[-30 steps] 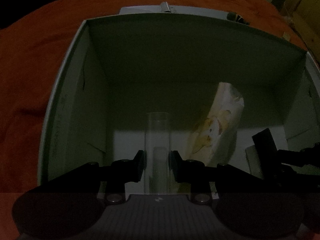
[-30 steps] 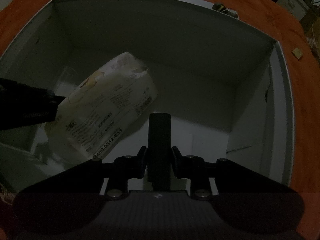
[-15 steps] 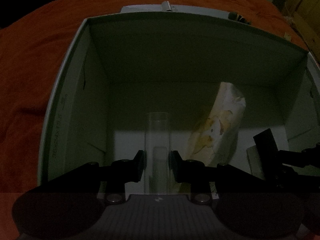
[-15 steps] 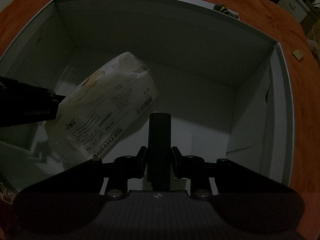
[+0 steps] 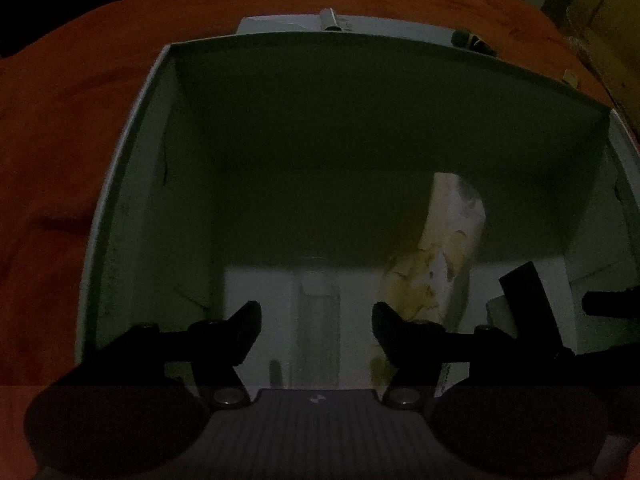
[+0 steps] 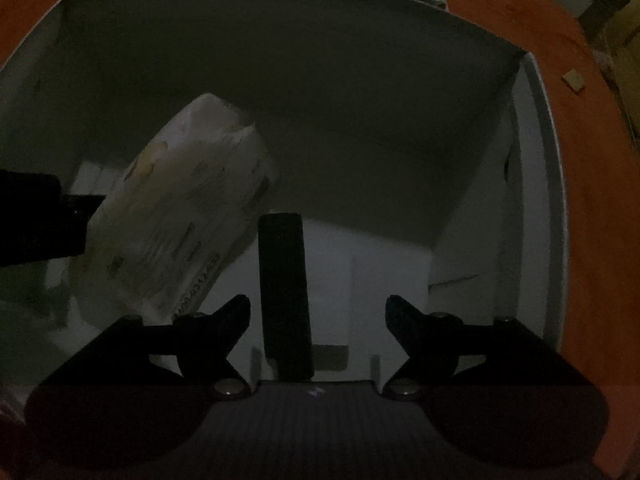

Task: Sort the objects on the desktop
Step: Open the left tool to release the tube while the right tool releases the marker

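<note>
Filling frame: white cardboard box [image 5: 132, 184] on orange cloth [image 5: 60, 140]. Leaning mid-frame: soft tissue pack [image 6: 180, 216], light, squashy. Just opening: left gripper [image 5: 316, 314] around clear tube [image 5: 318, 320], slippery; right gripper [image 6: 318, 312] beside rigid black bar [image 6: 284, 292]. Both releasing, gripping nothing.

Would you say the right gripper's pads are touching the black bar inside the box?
Apart. The right wrist view shows the right gripper with jaws just opened; pale box floor shows either side of the black bar.
</note>
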### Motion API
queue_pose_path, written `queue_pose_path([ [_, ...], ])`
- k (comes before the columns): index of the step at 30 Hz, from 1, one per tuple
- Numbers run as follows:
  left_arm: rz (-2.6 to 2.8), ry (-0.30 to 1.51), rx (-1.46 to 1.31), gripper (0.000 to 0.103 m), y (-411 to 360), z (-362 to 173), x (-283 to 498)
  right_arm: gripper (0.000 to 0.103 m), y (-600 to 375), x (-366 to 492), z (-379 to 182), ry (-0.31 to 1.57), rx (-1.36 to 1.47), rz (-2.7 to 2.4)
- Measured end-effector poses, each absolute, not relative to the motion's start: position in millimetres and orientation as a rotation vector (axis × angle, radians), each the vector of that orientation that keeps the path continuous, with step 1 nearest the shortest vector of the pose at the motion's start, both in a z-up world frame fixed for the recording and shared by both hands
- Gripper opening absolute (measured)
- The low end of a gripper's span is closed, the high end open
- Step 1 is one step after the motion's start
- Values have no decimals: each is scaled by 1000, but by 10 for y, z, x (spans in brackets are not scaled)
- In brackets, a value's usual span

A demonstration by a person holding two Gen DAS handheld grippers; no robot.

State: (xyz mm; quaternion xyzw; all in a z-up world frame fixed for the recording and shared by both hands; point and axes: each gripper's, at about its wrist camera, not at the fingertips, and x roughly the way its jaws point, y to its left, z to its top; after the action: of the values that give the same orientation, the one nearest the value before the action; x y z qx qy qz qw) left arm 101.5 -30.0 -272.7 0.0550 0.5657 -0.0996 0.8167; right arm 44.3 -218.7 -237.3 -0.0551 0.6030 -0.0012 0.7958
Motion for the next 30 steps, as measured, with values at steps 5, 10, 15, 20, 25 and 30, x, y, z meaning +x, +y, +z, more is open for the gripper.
queue_pose_path([
  [5, -216, 1204, 118, 59, -276, -2732, 1010, 79, -2238, 467, -2350, 1296, -115, 3],
  [10, -222, 1202, 125, 61, -280, -2747, 996, 80, -2272, 484, -2352, 1302, -112, 8],
  [15, -229, 1194, 122, 62, -270, -2754, 983, 80, -2292, 504, -2344, 1301, -107, 8],
  [20, -224, 1192, 134, 62, -280, -2764, 969, 80, -2305, 505, -2337, 1302, -108, 9],
  [25, -223, 1190, 135, 62, -276, -2757, 964, 80, -2330, 516, -2301, 1301, -107, 9],
  [30, -221, 1191, 142, 62, -285, -2764, 984, 80, -2306, 524, -2311, 1300, -109, 7],
])
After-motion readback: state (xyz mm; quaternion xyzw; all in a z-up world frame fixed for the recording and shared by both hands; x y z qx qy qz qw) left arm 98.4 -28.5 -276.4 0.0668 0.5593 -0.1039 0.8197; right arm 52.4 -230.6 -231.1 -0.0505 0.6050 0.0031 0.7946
